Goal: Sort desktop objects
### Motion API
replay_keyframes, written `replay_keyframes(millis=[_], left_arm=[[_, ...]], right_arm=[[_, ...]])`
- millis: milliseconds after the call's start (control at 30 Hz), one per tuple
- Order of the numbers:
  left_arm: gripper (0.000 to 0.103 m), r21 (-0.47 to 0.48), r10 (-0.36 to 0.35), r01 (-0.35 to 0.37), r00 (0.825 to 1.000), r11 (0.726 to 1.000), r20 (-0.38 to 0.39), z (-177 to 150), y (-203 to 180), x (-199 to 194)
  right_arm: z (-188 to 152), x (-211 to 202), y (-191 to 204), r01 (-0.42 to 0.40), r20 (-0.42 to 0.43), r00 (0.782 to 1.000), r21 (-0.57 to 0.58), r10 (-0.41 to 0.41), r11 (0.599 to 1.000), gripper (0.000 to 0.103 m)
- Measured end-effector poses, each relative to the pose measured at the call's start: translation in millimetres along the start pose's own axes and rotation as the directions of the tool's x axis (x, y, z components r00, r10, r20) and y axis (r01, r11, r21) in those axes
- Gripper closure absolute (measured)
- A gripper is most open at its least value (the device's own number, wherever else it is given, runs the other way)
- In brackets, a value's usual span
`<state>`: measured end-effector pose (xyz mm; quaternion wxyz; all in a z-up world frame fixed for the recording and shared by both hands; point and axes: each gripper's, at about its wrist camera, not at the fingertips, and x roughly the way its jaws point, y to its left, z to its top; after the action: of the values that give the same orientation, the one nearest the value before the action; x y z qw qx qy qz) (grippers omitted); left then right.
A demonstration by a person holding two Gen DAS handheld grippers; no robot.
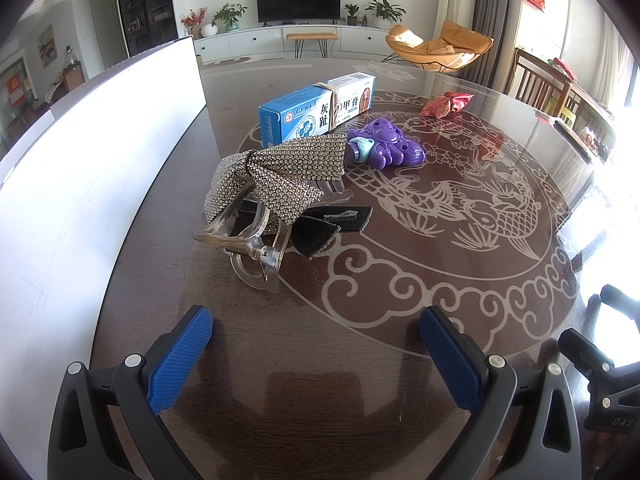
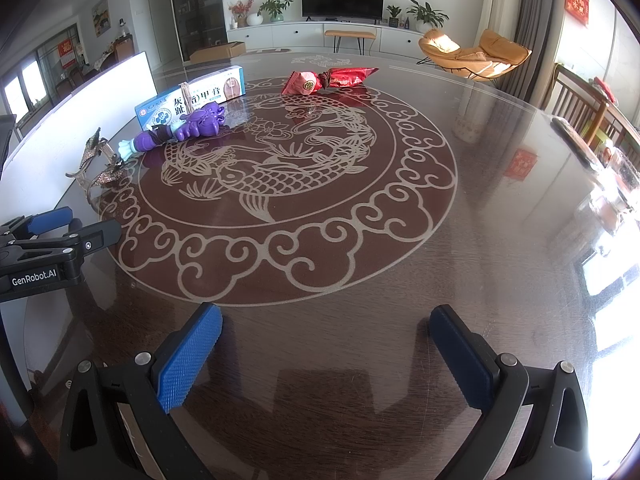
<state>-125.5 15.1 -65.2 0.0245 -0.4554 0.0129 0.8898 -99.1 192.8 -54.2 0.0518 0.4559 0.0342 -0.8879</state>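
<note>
A round dark worktop under glass, patterned with a pale fish and cloud design, is filling both views, with a white board standing along its left edge. Nothing is being held yet, so the sorting appears to be at its opening step, with both tools hovering low over the near rim and looking across at the clutter. The left gripper is sitting with its blue fingers spread wide and empty, pointing toward the nearest object. The right gripper is likewise spread wide and empty, facing bare glass in the middle. On the far left, a blue and white medicine box is lying lengthwise with a band around its middle. Just in front of it, a rhinestone bow hair clip with a clear plastic claw is resting closest to the left gripper. A purple toy with a pale teal end is lying right beside the bow, seemingly touching it. Far across, well apart from the rest, a red wrapped packet is lying alone. The next move probably calls for the left gripper advancing to the hair clip and closing on its claw, while the right reaches far for the red packet.
</note>
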Motion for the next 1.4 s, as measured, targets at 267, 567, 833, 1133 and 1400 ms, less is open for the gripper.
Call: replay_keyframes(millis=[267,567,833,1133,1400], left_arm=[[0.0,0.0,0.0,0.0,1.0,1.0,0.0,0.0,0.1,-0.1],[0.0,0.102,-0.075,0.076,0.997,0.992,-0.012,-47.8,10.3,-34.8],[0.0,0.093,-0.068,0.068,0.998,0.993,0.005,-50.3,11.7,-35.1],[0.0,0.09,-0.065,0.064,0.998,0.994,0.01,-50.4,11.5,-34.9],[0.0,0.089,-0.065,0.064,0.998,0.994,0.01,-50.2,11.4,-34.6]], right_arm=[[-0.2,-0.2,0.2,0.0,0.0,1.0,0.0,0.0,1.0,0.0],[-0.1,-0.3,0.1,0.0,0.0,1.0,0.0,0.0,1.0,0.0],[29.1,13.1,17.4,-0.144,-0.011,0.99,-0.049,0.144,0.988,0.0],[171.5,88.7,69.3,-0.228,-0.048,0.972,0.052,0.23,0.972,0.0],[166.5,110.6,95.4,-0.199,-0.07,0.978,-0.03,0.196,0.98,0.0]])
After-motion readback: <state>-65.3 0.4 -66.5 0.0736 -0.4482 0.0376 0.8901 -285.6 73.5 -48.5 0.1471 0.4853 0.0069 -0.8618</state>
